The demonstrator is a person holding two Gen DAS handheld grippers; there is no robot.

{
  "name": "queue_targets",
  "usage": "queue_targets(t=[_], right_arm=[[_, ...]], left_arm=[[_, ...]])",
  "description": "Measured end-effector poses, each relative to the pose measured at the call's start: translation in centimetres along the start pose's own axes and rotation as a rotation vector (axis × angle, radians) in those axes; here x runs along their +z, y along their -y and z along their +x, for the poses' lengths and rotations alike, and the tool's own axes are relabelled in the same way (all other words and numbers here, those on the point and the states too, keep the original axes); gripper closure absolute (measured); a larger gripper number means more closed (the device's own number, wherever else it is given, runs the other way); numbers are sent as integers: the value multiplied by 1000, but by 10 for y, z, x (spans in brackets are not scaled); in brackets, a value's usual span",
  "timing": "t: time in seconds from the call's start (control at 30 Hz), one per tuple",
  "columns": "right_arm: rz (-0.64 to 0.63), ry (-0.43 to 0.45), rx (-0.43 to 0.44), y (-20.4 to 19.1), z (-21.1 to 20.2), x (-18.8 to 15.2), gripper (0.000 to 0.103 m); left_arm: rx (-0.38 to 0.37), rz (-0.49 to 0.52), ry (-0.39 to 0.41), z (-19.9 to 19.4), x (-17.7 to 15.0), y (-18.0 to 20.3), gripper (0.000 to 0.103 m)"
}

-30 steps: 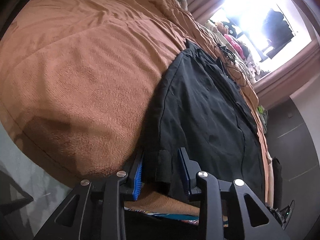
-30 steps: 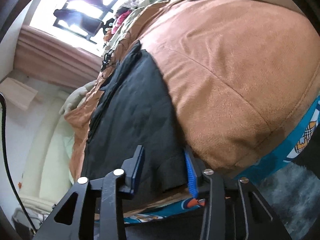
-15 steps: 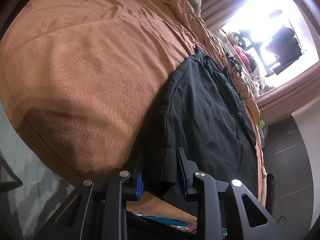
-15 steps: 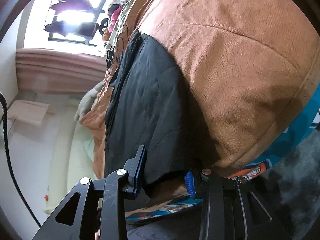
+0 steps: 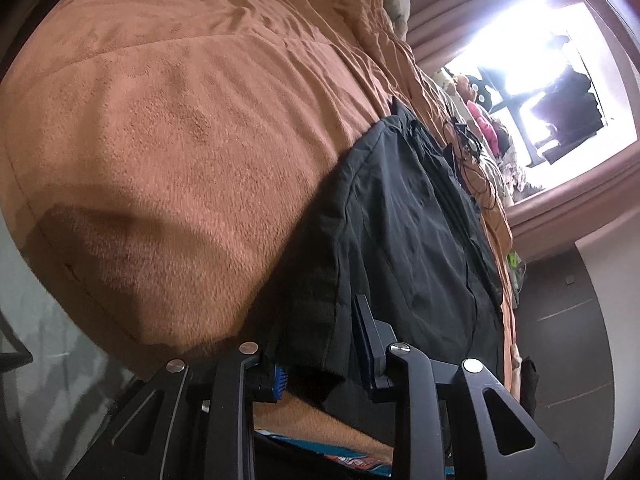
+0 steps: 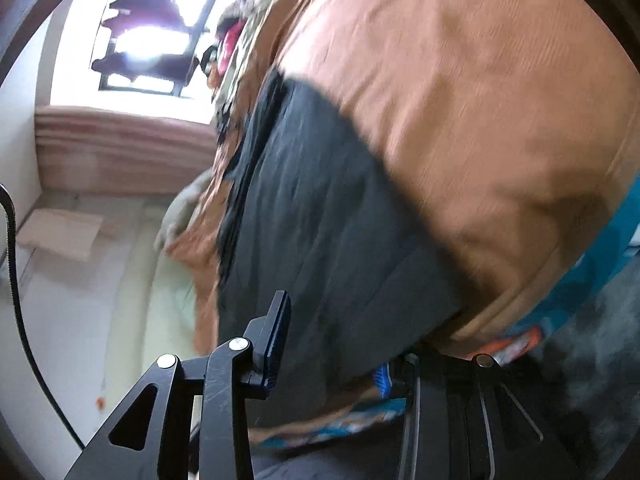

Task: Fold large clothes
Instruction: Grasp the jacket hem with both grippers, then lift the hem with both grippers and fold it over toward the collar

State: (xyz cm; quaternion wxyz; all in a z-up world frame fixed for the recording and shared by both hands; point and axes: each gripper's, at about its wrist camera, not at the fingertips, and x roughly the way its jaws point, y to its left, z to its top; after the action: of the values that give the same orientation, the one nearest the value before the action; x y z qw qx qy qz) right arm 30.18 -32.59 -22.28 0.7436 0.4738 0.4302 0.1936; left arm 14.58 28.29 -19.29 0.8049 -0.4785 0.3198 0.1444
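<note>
A large black garment lies lengthwise on a bed under an orange-brown blanket. My left gripper is closed on the garment's near hem corner, cloth bunched between its blue-padded fingers. In the right wrist view the same black garment runs away from me, blurred by motion. My right gripper has the garment's other near corner between its fingers; the jaws stand fairly wide with the cloth filling the gap, and the right finger is partly hidden under the fabric.
A bright window with stuffed toys and clutter on the sill sits beyond the bed. A teal patterned sheet hangs at the bed's edge. Cream flooring and a black cable lie on the left of the right wrist view.
Both grippers have closed in on the garment's near corners and lifted the hem off the bed edge. Both views have tilted, and the right wrist view is now motion-blurred.
</note>
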Motion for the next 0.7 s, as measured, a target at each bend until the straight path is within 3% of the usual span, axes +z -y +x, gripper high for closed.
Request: queue_targets(t=[0.13, 0.2, 0.23, 0.27, 0.4, 0.7], right_arm=[[-11, 85, -33, 3, -6, 12, 68], [-19, 88, -30, 3, -3, 15, 79], [-30, 85, -32, 1, 0, 15, 91], [-46, 84, -39, -1, 3, 15, 95], [-94, 123, -33, -8, -6, 17, 98], [-127, 159, 51, -33, -48, 12, 99]], left_arm=[[16, -4, 23, 5, 4, 4, 74], [33, -2, 32, 8, 6, 6, 86], [43, -3, 34, 10, 7, 7, 89], [45, -5, 37, 11, 7, 8, 93], [49, 23, 73, 2, 5, 14, 100], [-70, 39, 127, -52, 1, 40, 101]])
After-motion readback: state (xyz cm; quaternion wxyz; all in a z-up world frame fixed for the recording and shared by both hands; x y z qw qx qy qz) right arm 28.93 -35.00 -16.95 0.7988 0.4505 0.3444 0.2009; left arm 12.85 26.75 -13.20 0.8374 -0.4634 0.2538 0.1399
